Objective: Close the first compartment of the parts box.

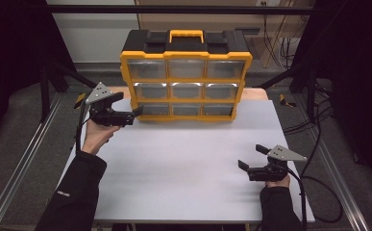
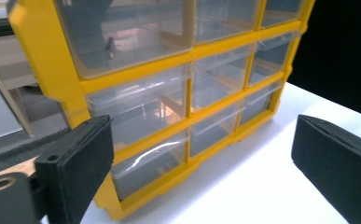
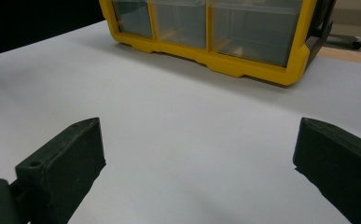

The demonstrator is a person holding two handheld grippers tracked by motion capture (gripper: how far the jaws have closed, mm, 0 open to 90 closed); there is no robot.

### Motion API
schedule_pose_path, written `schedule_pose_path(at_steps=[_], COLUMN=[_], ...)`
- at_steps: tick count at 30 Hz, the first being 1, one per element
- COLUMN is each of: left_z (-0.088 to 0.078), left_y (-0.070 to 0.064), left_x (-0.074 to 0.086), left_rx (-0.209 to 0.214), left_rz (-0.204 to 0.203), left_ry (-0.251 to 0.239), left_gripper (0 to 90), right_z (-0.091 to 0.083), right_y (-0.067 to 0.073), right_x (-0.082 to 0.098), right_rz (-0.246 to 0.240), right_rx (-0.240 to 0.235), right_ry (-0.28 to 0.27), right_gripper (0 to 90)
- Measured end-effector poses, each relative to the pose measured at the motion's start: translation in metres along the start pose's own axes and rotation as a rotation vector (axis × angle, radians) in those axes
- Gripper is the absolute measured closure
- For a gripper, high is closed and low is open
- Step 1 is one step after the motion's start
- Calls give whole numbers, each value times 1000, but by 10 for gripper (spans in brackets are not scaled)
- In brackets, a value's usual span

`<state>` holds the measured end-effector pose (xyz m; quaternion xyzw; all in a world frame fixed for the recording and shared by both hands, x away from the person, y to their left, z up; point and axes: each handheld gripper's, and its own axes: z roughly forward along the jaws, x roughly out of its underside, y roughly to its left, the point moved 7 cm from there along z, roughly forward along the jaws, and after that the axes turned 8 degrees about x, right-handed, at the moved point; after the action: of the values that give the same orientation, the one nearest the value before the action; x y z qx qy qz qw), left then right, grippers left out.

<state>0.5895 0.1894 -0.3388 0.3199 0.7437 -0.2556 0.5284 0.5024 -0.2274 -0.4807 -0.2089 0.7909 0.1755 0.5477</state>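
High view: glossy yellow-framed organizer [image 1: 186,82], clear, seemingly empty rectangular drawers.

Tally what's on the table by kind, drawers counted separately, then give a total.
Organizer: 1
Clear drawers in it: 9, in three rows of three
Grippers: 2, left gripper at the organizer's lower left corner, right gripper apart over the bare table, both with jaws open and nothing between them
Total: 12
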Motion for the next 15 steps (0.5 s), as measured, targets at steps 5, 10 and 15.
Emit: schedule_pose_path(at_steps=[5, 10, 15], left_z=[-3, -5, -8], left_y=[-6, -10, -12], left_x=[10, 21, 33], left_rx=[24, 41, 52], left_rz=[0, -2, -9], left_ry=[2, -2, -6], left_gripper=[12, 5, 6], right_z=[0, 0, 0], right_y=[0, 0, 0], right_x=[0, 0, 0], right_rz=[2, 2, 2], right_rx=[-2, -2, -4], right_ry=[0, 1, 1], right_gripper=[22, 22, 22])
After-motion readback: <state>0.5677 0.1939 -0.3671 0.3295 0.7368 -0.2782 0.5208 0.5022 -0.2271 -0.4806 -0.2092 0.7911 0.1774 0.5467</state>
